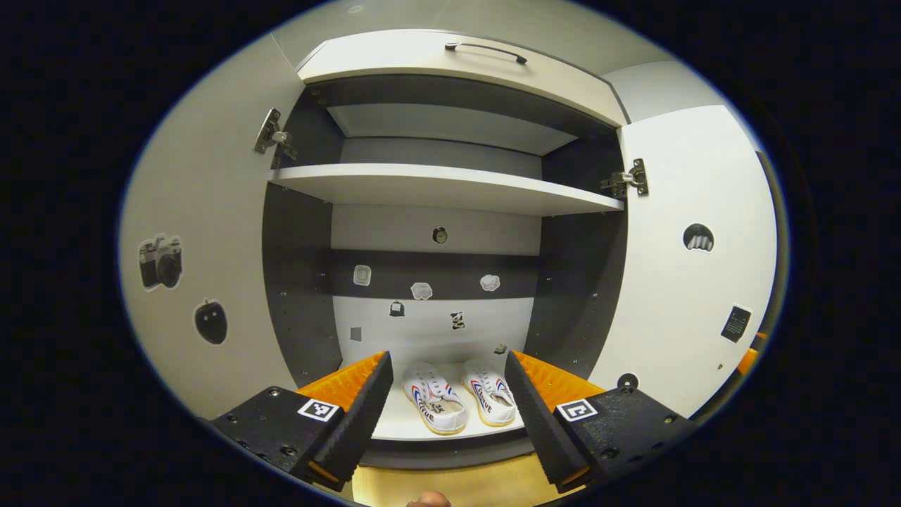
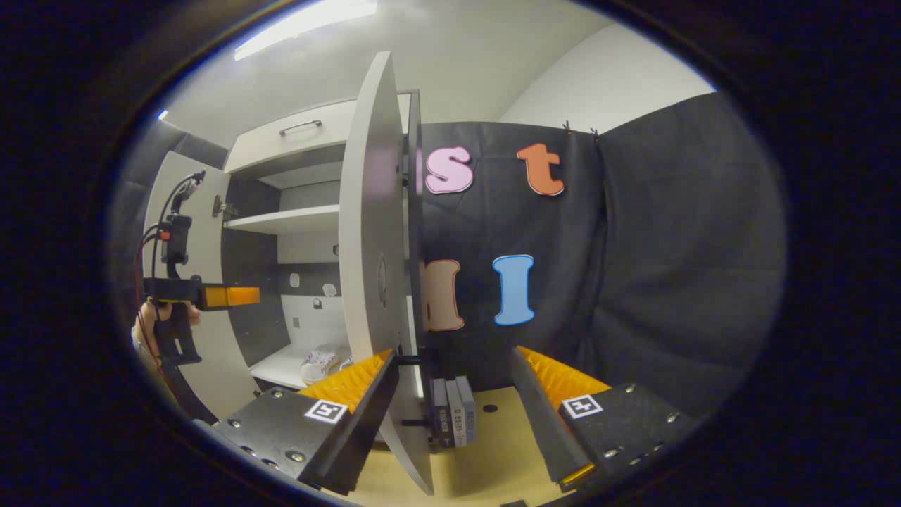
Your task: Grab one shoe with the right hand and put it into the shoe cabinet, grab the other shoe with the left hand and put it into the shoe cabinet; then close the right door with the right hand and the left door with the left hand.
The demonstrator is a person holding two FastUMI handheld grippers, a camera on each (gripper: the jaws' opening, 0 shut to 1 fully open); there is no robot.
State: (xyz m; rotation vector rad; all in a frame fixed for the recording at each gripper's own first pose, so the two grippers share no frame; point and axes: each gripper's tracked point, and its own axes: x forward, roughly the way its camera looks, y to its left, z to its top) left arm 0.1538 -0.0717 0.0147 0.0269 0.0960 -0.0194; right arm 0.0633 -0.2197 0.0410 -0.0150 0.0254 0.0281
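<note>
Both shoes [image 1: 457,401] sit side by side on the bottom shelf [image 1: 450,431] of the shoe cabinet [image 1: 436,186], toes toward the back wall. Loading part looks done; what's left is the doors.

Left gripper [image 1: 448,401]: jaws spread wide, nothing between them, squared up to the open cabinet from out front. Left door [image 1: 204,282] and right door [image 1: 690,282] both swung fully out, hinges exposed. In the right gripper view the left gripper [image 2: 211,296] hangs in front of the left door, held by a hand [image 2: 151,313], so it's already close to the panel it has to push.

Right gripper [image 2: 450,405]: jaws apart, not clamped on anything. The right door's [image 2: 369,232] free edge runs down between the fingers, nearer its left finger; can't tell if it's touching. My read: it's lined up edge-on so a sideways sweep swings the door shut, no grip needed.

Some small flat grey blocks [image 2: 452,419] stand on the wooden floor [image 2: 493,451] just behind the door edge. Likely clear of the swing, but worth watching.

Order per task: right door first, then left.
</note>
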